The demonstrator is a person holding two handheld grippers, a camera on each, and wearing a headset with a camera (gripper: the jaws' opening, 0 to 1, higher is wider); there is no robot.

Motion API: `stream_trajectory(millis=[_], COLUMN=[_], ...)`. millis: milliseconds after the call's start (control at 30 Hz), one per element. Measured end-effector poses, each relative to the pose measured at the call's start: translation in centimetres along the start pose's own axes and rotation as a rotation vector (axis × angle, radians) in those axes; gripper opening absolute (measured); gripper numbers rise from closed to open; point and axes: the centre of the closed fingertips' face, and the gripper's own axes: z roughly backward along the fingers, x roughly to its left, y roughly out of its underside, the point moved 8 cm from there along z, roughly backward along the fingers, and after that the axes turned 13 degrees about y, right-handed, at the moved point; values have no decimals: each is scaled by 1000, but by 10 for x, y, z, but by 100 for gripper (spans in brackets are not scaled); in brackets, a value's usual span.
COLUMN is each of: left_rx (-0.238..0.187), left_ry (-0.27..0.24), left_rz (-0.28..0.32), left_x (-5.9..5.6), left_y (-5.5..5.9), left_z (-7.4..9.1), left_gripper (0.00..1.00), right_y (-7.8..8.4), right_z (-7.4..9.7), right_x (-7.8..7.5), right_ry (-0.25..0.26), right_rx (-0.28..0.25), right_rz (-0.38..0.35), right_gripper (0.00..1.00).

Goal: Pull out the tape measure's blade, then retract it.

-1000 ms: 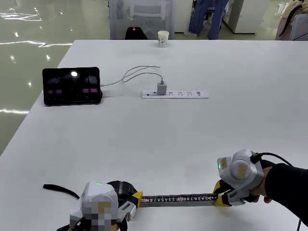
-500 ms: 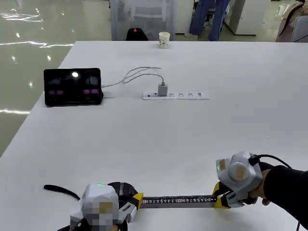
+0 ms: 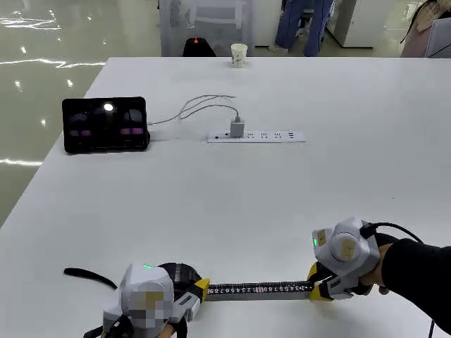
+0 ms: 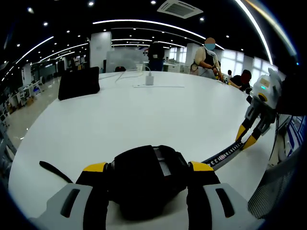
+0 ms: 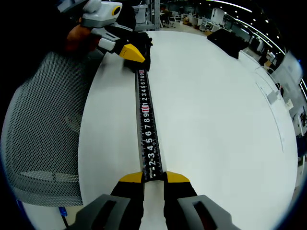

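right tool (image 3: 318, 290) edged leftward; blade (image 5: 145, 115) reads 2–9.

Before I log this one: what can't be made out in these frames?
End hook of the blade: buried between the right gripper's jaws, in the right gripper view and the head view.
Sides of the tape measure case: covered by the left gripper's jaws, left gripper view.
Blade numerals: too small to read in the head view.
Tablet screen: dim, with a glare spot, head view.
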Motion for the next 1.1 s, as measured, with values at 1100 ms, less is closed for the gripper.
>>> stream_trajectory(millis=[1100], left_rx=[3], left_ry=[-1], left_rz=[-2], left_x=[0], left_y=[1], left_z=[1], left_gripper=[61], right_y=[-13], right_z=[-5], right_x=[4], right_ry=[2], right_rx=[-17], right_rz=[-8], right_gripper=[11])
